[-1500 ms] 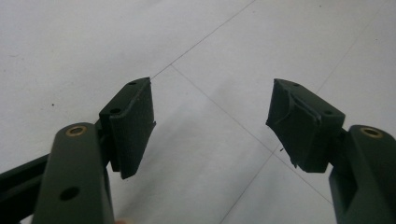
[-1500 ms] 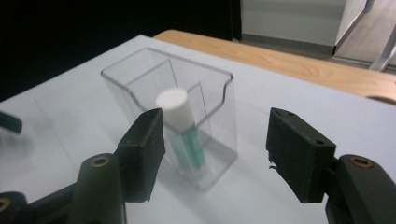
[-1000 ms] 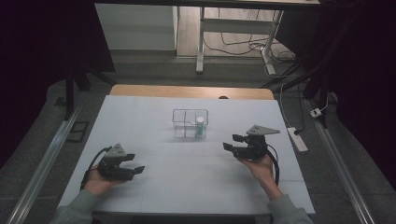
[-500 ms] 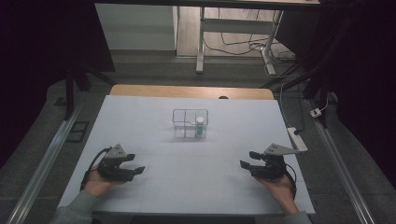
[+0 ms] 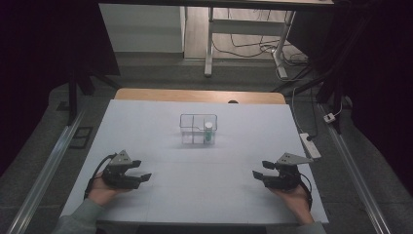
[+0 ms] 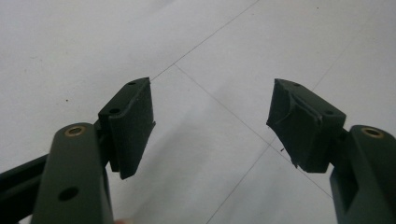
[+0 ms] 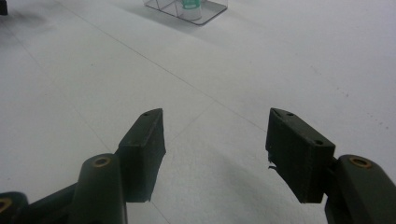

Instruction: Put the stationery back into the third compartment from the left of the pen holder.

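A clear plastic box with compartments (image 5: 197,129) stands at the middle of the white table (image 5: 204,195). A small bottle with a white cap and green band (image 5: 208,132) stands upright in its right front compartment. Its base shows at the top of the right gripper view as the bottle (image 7: 190,4) in the box (image 7: 205,14). My left gripper (image 5: 140,170) rests low at the near left, open and empty, jaws wide apart (image 6: 212,121). My right gripper (image 5: 258,169) sits at the near right, open and empty (image 7: 215,154).
The table's wooden back edge (image 5: 199,95) lies beyond the white sheet. A power strip (image 5: 310,145) and cables lie on the floor off the right edge. Table legs (image 5: 209,44) stand on the floor behind.
My right gripper dropped from beside the box toward the near right corner, then settled there. The left gripper has stayed put.
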`<act>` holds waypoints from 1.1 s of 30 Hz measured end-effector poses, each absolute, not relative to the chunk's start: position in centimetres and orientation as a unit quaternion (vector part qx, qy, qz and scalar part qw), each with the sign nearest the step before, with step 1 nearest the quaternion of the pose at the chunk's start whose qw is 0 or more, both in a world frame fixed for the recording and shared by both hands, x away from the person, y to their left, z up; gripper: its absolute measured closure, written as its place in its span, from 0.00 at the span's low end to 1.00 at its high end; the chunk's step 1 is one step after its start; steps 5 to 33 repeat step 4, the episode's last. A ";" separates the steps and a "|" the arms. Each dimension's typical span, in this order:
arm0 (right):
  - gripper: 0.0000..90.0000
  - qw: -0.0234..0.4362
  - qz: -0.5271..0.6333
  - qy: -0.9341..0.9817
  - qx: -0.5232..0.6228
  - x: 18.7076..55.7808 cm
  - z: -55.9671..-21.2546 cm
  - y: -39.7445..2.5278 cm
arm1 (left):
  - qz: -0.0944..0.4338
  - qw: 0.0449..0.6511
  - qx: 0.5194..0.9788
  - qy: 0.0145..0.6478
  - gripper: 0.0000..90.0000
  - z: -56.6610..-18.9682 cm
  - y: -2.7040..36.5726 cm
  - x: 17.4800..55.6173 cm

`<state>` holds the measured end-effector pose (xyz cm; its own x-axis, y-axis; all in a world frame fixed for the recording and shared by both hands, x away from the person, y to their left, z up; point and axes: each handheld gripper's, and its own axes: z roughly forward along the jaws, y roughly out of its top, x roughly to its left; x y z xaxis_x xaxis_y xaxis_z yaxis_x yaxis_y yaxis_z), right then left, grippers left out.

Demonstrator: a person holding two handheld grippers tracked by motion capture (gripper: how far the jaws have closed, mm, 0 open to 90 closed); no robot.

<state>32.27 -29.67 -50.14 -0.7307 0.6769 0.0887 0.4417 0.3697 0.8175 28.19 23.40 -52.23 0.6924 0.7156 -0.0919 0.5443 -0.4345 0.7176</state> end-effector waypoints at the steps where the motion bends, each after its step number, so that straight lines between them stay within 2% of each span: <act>1: 0.40 0.133 0.444 0.818 0.342 32.3 -50.1 -29.7 | 0.114 0.377 0.839 0.375 0.34 -52.2 23.4 28.2; 33: 0.40 0.142 0.439 0.820 0.340 32.2 -50.1 -29.7 | 0.115 0.376 0.838 0.377 0.34 -52.3 23.4 28.3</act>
